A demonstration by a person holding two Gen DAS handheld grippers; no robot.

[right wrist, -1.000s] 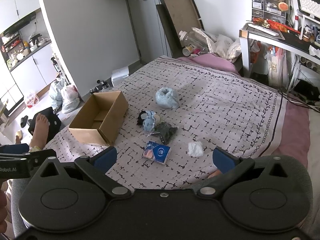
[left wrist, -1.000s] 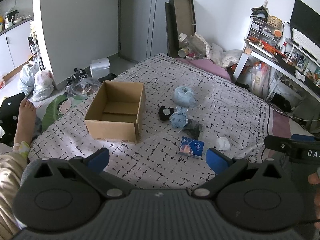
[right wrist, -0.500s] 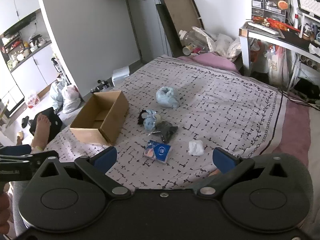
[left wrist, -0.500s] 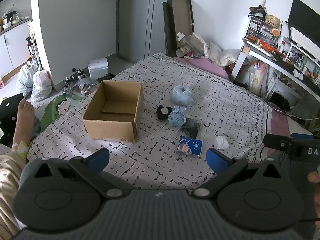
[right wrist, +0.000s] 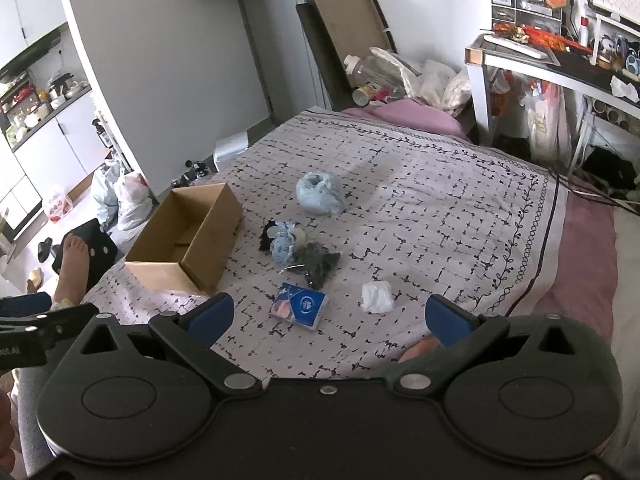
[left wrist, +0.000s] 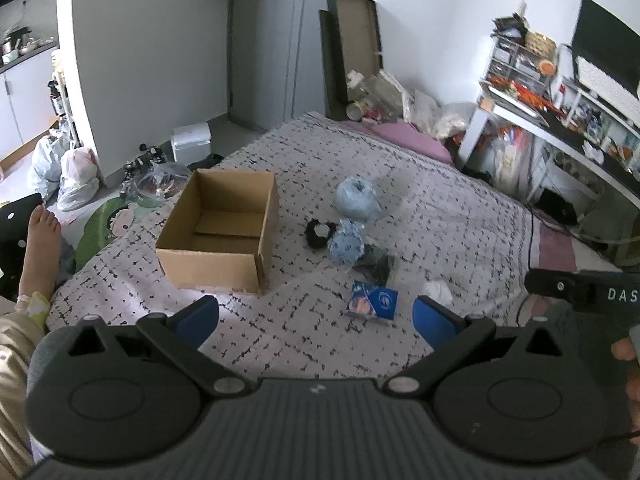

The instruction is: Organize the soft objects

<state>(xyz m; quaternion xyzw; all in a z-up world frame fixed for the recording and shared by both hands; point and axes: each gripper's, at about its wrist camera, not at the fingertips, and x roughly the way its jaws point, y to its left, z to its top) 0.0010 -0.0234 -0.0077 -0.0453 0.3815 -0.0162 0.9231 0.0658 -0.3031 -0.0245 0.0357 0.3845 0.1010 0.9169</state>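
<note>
An open, empty cardboard box (left wrist: 218, 236) (right wrist: 188, 236) sits on the patterned bed cover. To its right lie a light blue fluffy bundle (left wrist: 357, 200) (right wrist: 320, 193), a black soft item (left wrist: 318, 233), a small blue plush (left wrist: 345, 245) (right wrist: 282, 245), a dark bagged item (left wrist: 376, 266) (right wrist: 317, 266), a blue tissue pack (left wrist: 372, 300) (right wrist: 299, 305) and a white crumpled tissue (left wrist: 438, 290) (right wrist: 376, 297). My left gripper (left wrist: 316, 316) and right gripper (right wrist: 327, 316) are open and empty, held above the bed's near edge.
A cluttered desk (right wrist: 560, 64) stands at the right. Bags and a flattened carton (right wrist: 344, 24) lean at the bed's far end. Plastic bags (left wrist: 64, 172) and a white bin (left wrist: 191, 142) are on the floor at left. A bare foot (left wrist: 38, 240) rests left of the bed.
Both grippers have drifted slightly; the view has shifted a little toward the items. Nothing on the bed has moved and both grippers stay open.
</note>
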